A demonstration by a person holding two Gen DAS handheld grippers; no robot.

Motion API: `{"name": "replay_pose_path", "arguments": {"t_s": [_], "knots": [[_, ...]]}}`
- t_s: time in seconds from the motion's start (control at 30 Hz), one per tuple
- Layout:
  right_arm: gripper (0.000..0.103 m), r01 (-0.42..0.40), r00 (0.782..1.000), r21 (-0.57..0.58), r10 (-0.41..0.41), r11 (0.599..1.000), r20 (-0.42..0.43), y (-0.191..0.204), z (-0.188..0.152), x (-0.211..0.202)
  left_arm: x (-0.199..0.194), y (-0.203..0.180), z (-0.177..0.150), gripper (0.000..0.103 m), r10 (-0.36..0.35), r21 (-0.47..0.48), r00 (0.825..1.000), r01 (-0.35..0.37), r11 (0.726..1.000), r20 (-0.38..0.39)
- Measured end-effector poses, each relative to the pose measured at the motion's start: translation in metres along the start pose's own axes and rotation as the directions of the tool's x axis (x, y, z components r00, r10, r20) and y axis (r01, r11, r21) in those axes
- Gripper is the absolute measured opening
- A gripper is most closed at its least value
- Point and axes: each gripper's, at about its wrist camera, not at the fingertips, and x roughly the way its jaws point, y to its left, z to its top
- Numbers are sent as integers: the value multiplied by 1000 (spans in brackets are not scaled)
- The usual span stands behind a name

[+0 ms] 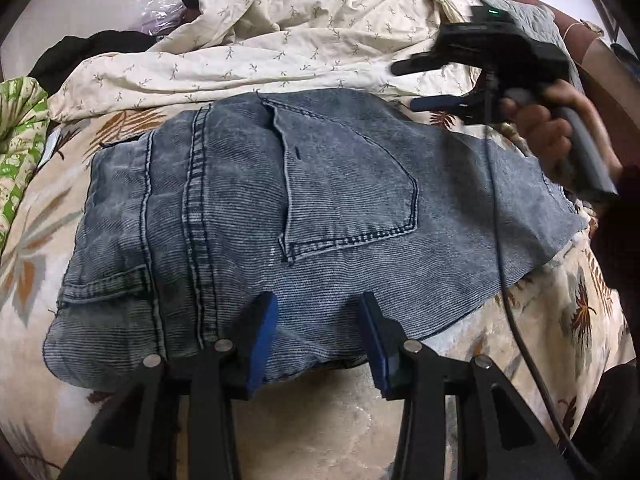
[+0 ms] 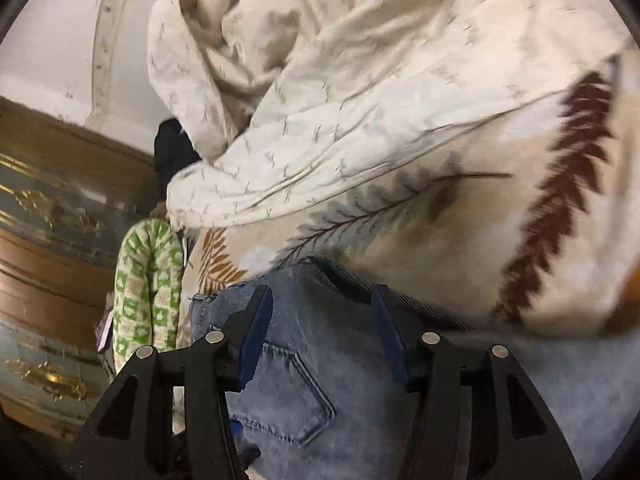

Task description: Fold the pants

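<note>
just below parted fingers (image 1: 264,332), pants (image 1: 320,200)

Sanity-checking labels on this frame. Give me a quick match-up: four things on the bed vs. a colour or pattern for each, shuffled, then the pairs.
Things:
1. pants
2. crumpled sheet
3. blanket under the pants
4. quilted cloth at the left edge

Colour or pattern:
A. green and white print
B. faded blue denim with a stitched back pocket
C. cream with large brown and grey leaves
D. cream with tiny sprigs

Pairs: 1-B, 2-D, 3-C, 4-A
</note>
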Motion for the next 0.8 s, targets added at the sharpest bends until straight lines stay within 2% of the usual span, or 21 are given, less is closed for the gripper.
{"name": "replay_pose_path", "arguments": {"t_s": [0.17, 0.23, 0.27, 0.3, 0.33, 0.53, 0.67, 0.73, 0.8], "knots": [[52, 17, 992, -90, -28, 996, -121, 12, 8, 40, 0, -2, 0, 44, -1, 9, 1000, 1, 1000, 1], [42, -6, 982, -121, -17, 993, -190, 19, 3, 54, -1, -1, 0, 44, -8, 6, 1000, 8, 1000, -1], [23, 23, 980, -165, -55, 986, -190, 25, -1, 57, -1, -1, 0, 44, -10, 6, 1000, 10, 1000, -2], [14, 102, 975, -243, -146, 965, -168, 36, -6, 59, -1, 0, 0, 44, -13, 5, 1000, 13, 1000, -2], [13, 135, 972, -276, -181, 952, -152, 42, -9, 58, -1, 0, 0, 44, -14, 2, 1000, 14, 1000, -3], [8, 213, 975, -318, -224, 924, 3, 67, -7, 40, -5, 3, -1, 45, -4, -42, 1000, 4, 999, -11], [8, 274, 961, -269, -270, 923, 52, 49, 0, 54, -6, 3, -2, 45, 1, -36, 1000, -2, 999, -12], [8, 291, 956, -191, -293, 937, 21, 27, 0, 70, -7, 3, -2, 45, 6, -28, 1000, -6, 1000, -14], [7, 269, 963, -141, -265, 953, 46, 17, 0, 71, -7, 4, -2, 45, 5, -26, 1000, -5, 1000, -15]]}}
